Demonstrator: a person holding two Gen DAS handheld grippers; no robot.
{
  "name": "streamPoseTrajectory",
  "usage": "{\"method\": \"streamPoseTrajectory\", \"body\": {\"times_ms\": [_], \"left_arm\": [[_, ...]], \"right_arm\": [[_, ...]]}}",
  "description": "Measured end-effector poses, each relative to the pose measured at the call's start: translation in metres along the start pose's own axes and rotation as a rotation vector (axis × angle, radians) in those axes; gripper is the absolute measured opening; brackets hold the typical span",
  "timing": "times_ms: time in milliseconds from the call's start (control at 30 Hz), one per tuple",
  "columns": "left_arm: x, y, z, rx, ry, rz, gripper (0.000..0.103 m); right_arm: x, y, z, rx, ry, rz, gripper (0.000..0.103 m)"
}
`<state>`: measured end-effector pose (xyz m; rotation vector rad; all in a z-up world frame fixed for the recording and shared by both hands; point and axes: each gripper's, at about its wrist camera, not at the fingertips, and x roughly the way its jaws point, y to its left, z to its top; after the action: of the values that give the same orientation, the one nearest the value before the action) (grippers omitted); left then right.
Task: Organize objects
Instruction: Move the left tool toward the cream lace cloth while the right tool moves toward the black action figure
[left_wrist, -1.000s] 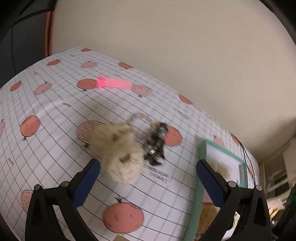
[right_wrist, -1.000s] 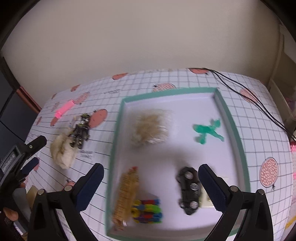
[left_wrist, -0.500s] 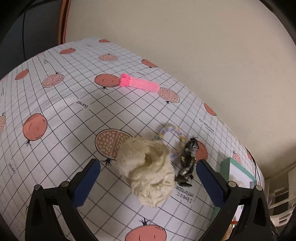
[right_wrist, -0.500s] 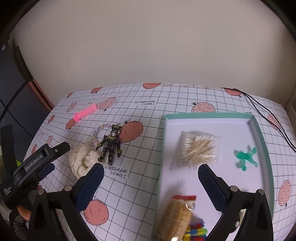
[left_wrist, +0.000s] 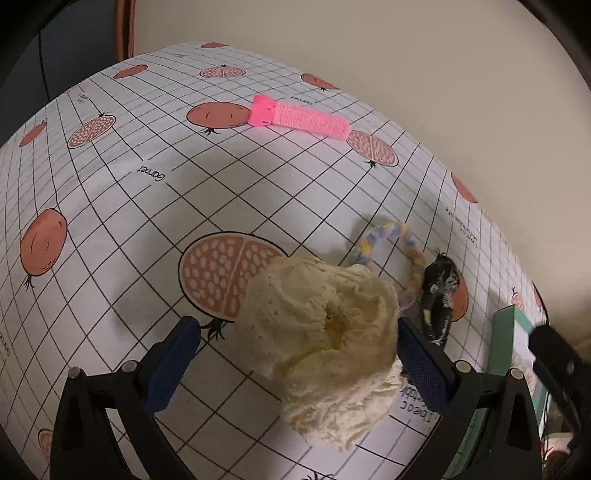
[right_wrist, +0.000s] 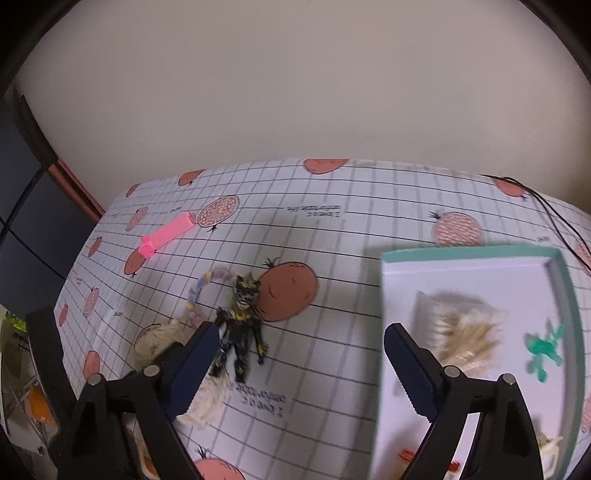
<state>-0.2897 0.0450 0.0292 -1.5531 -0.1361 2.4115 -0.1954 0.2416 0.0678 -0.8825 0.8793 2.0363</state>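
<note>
I've closed my left gripper (left_wrist: 299, 360) in on the cream lace scrunchie (left_wrist: 325, 332); fingers apart, straddling it, not clamped. Right gripper (right_wrist: 297, 363) swung off the tray (right_wrist: 476, 254) toward the black figure (right_wrist: 240, 328), fingers apart, empty. Desk cloth (left_wrist: 147, 206) reads "Garnet".

tray (right_wrist: 565, 295) blurred, cut off at edge
</note>
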Motion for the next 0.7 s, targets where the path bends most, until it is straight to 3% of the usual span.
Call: {"method": "streamPoseTrajectory", "body": {"times_ms": [333, 533, 700], "left_arm": [[0.003, -0.002, 0.001, 0.071, -0.013, 0.039, 0.103], [0.004, -0.005, -0.002, 0.124, -0.027, 0.079, 0.103], [0.005, -0.005, -0.003, 0.140, -0.048, 0.067, 0.102]], "right_arm": [[0.044, 0.031, 0.001, -0.036, 0.063, -0.007, 0.091], [0.061, 0.042, -0.005, -0.048, 0.098, -0.017, 0.085], [0.070, 0.049, -0.007, -0.067, 0.113, -0.033, 0.084]]}}
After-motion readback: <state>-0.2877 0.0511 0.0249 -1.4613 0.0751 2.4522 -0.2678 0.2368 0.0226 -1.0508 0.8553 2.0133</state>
